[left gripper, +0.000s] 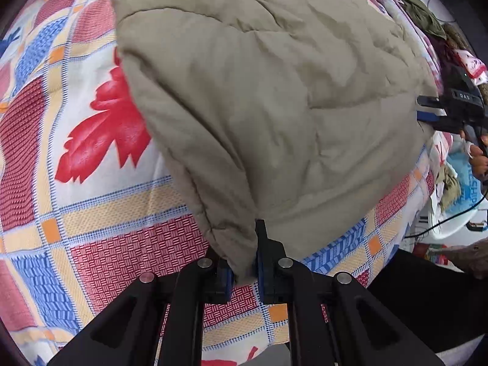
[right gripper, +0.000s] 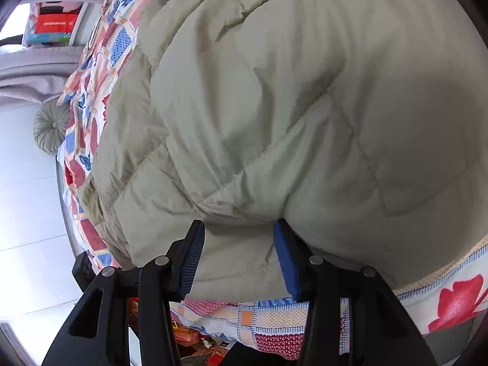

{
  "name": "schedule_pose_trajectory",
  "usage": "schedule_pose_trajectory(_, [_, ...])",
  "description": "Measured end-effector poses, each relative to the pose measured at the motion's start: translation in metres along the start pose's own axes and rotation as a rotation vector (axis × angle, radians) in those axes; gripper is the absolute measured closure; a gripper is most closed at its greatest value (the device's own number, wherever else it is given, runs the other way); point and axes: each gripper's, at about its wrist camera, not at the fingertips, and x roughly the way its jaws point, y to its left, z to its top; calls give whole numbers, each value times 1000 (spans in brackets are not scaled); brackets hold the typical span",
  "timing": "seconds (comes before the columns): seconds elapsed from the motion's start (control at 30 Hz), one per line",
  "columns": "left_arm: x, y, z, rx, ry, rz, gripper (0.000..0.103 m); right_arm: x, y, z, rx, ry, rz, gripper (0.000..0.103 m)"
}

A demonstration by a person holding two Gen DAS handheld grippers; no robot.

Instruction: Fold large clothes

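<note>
A khaki quilted coat [left gripper: 274, 97] lies bunched on a bed sheet [left gripper: 100, 228] patterned with red, blue and orange checks and red flowers. My left gripper [left gripper: 242, 253] is shut on a lower corner of the coat, and the cloth hides its left fingertip. In the left wrist view my right gripper [left gripper: 425, 108] pinches the coat's far right edge, a hand [left gripper: 479, 158] holding it. In the right wrist view the coat [right gripper: 305, 106] fills the frame. A thick fold of it is squeezed between the blue pads [right gripper: 192, 259] of my right gripper [right gripper: 239, 224].
A heap of other clothes [left gripper: 427, 15] lies at the bed's far right, with black cables [left gripper: 451, 216] below it. Left of the bed are a pale floor [right gripper: 27, 213], a round grey cushion [right gripper: 52, 128], grey curtains [right gripper: 30, 70] and boxes [right gripper: 52, 27] by a window.
</note>
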Motion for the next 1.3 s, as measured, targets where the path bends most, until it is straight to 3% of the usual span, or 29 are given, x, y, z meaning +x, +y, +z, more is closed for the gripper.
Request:
schedule_pose_trajectory(0.13, [-25,17,-15,-36,-15,75,90,-3,-4,3,16,3,15,53])
schedule_pose_trajectory(0.23, [-50,31,-21,-124,-41,164,90,-13,0,1,14,-5,1,53])
schedule_pose_trajectory(0.37, [-89,30,-10,-212,-154,137,90,-35,26,0,-84,-64,-4,53])
schedule_pose_trajectory(0.4, [-94,24,-1,-211,-180,131,90,-39,34,2,-111,-88,-14,54])
schedule_pose_trajectory(0.47, [-98,2,25,-190,-232,102,90,-45,56,11,-179,-135,-60,70])
schedule_pose_trajectory(0.5, [-95,-14,42,-180,-255,80,90,-45,66,15,-209,-147,-64,72])
schedule_pose_trajectory(0.67, [-64,-91,121,-111,-352,-45,90,-25,118,40,-365,-178,-57,74])
schedule_pose_trajectory(0.83, [10,-133,185,-90,-359,40,90,37,129,63,-424,-135,-107,74])
schedule_pose_trajectory(0.97, [50,-119,194,-114,-359,97,90,72,109,77,-432,-115,-146,88])
schedule_pose_trajectory(1.03, [55,-109,204,-132,-346,81,90,72,103,86,-411,-105,-131,98])
schedule_pose_trajectory(1.13, [46,-94,212,-163,-339,58,90,51,95,100,-398,-98,-114,100])
schedule_pose_trajectory(1.3, [7,-46,196,-235,-412,174,90,-17,57,129,-361,-222,-254,100])
